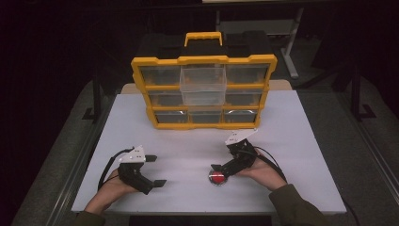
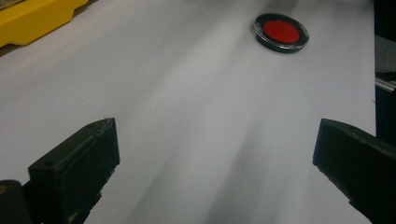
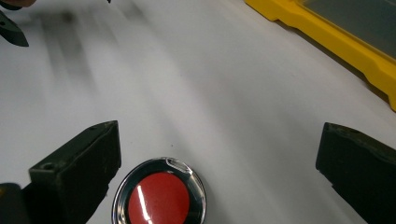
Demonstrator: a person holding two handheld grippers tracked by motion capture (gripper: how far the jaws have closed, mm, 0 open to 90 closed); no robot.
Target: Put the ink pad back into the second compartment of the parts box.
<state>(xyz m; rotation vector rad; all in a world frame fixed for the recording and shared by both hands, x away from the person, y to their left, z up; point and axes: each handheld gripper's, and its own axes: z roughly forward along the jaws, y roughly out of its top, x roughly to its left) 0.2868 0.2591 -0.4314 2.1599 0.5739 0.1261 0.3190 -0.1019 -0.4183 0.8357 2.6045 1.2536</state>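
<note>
We see a white table (image 1: 291, 141) from above, with a yellow drawer organizer (image 1: 204, 92) standing upright at its far side; one clear drawer (image 1: 203, 84) juts out from the top middle. Near the front edge lies a small round red disc (image 1: 217, 177) with a shiny dark rim, flat on the table. Our right gripper (image 1: 221, 170) hovers just over it, jaws spread wide and holding nothing; in the right gripper view the disc (image 3: 159, 196) sits close to one jaw, off centre between them. Our left gripper (image 1: 155, 170) rests well apart to the left, jaws also wide open and empty, facing the disc (image 2: 281, 32).

We judge the main risk to be a poor grasp: the disc is thin, flat and glossy, so closing off centre could nudge it sideways, or the jaws could skid over its rim.
</note>
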